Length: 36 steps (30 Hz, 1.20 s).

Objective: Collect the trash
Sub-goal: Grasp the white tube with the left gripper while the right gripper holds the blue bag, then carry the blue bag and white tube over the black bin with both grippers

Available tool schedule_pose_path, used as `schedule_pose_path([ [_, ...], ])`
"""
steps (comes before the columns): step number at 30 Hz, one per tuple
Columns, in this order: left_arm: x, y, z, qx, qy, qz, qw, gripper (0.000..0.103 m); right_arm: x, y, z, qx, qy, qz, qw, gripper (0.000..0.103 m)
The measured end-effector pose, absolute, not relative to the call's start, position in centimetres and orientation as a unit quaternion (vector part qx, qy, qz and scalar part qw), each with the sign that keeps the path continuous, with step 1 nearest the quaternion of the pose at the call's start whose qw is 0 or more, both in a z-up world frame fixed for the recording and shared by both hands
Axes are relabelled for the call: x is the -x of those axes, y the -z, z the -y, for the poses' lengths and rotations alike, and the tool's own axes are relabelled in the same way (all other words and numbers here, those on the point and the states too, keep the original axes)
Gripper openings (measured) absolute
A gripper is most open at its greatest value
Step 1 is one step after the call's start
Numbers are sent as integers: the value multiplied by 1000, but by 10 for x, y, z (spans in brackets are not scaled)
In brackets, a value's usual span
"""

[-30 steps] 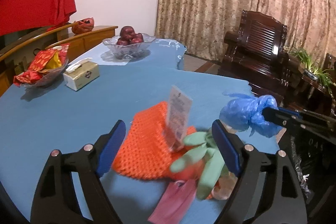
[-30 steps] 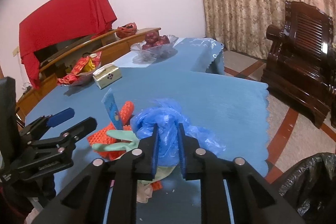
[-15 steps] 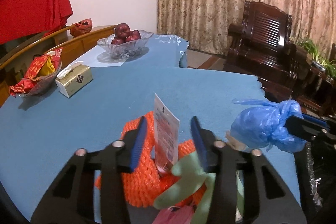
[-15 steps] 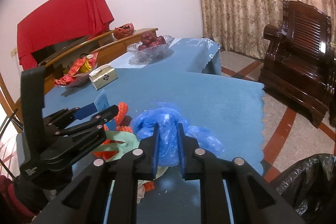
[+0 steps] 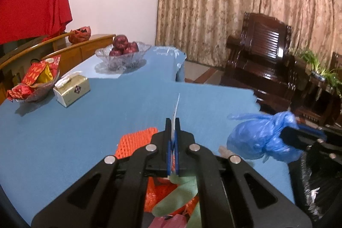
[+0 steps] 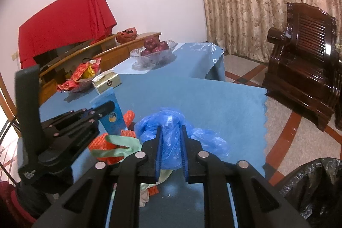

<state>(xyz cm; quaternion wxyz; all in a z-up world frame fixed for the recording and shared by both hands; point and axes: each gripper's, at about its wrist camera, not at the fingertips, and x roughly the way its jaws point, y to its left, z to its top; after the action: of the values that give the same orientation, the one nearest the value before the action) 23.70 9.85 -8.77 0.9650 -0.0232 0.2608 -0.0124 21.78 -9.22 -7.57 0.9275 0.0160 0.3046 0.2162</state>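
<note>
My left gripper (image 5: 173, 122) is shut on a flat blue packet (image 6: 110, 109), which shows as a thin white edge (image 5: 176, 109) in the left wrist view. Under it lie an orange foam net (image 5: 134, 140) and a pale green strip (image 5: 177, 191) on the blue tablecloth (image 5: 85, 125). My right gripper (image 6: 171, 130) is shut on a crumpled blue plastic bag (image 6: 168, 121), held just above the table's near right corner. From the left wrist view that bag (image 5: 256, 138) hangs off the right gripper (image 5: 297, 135). The left gripper (image 6: 105, 108) shows at the left of the right wrist view.
A black trash bag (image 6: 316, 185) gapes beside the table at the lower right. Further back stand a tissue box (image 5: 72, 91), a dish of red wrappers (image 5: 36, 80) and a glass bowl of apples (image 5: 123, 55). A dark wooden chair (image 5: 263, 59) stands past the table edge.
The left jaws have closed from wide open onto the upright packet, and the left gripper has edged forward over the orange net. The right gripper still holds the blue bag in place.
</note>
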Motion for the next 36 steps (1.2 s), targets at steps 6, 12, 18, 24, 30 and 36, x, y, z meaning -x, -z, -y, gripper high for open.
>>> schedule_pose_path([
  [6,-226,64,-96,33,24,-234,971,2,-214,63,97,-22,-216,-291,932,14],
  [12,-215,46,-94,42,34,-220,974,2,-211,53,100,-19,-220,-286,932,11],
  [18,-191,34,-82,53,66,-217,972,2,-202,48,107,-23,-221,-284,933,10],
  [24,-173,27,-60,55,106,-217,969,2,-184,35,127,-31,-211,-273,938,10],
  [30,-159,23,-25,53,146,-220,963,2,-164,26,155,-32,-190,-267,944,10],
  [36,-153,31,16,48,184,-234,953,2,-140,23,198,-36,-149,-268,951,10],
])
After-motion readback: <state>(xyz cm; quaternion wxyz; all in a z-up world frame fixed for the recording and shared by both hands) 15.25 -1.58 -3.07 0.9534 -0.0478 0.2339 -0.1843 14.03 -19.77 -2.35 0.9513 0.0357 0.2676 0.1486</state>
